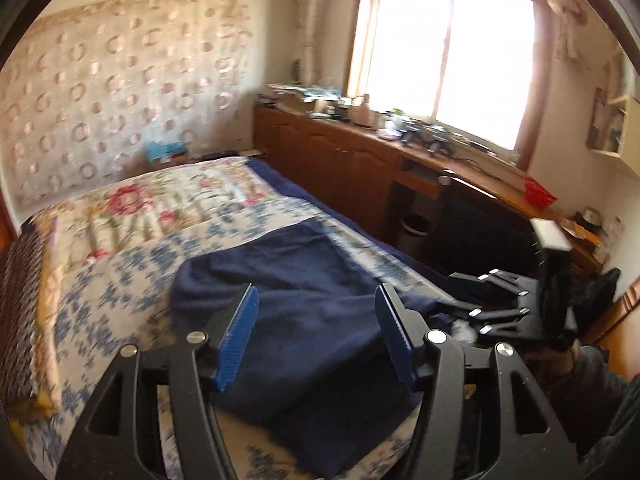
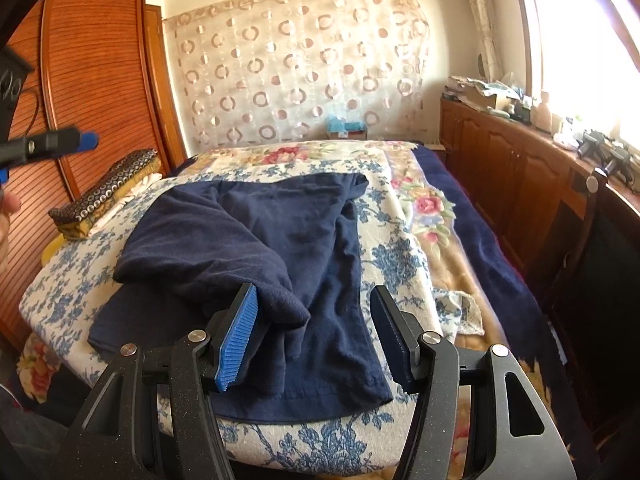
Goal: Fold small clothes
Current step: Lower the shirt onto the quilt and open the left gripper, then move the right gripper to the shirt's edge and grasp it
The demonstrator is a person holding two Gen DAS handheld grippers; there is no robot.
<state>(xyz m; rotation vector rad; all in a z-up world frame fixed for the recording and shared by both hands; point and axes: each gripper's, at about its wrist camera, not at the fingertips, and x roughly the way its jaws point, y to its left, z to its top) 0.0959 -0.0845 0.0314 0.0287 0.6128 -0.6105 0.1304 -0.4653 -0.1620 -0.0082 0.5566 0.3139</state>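
Observation:
A navy blue garment (image 2: 248, 240) lies spread on a blue-flowered cloth (image 2: 80, 268) on the bed, its left part folded over the middle into a thick rounded fold. My right gripper (image 2: 314, 332) stands open at the garment's near edge, with the fold just past its left pad and the cloth lying flat under the gap. My left gripper (image 1: 316, 320) is open too, hovering over the garment (image 1: 312, 280) with nothing between its pads. The right gripper (image 1: 452, 292) shows at the right of the left wrist view. One of the left gripper's fingers (image 2: 60, 145) enters at the far left of the right wrist view.
A patterned cushion (image 2: 104, 192) lies at the bed's left side by a wooden wardrobe (image 2: 92, 68). A long wooden cabinet (image 1: 340, 160) with clutter on top runs under the window. A bin (image 1: 414, 232) stands beside the bed. A person's sleeve (image 1: 600, 400) is at the lower right.

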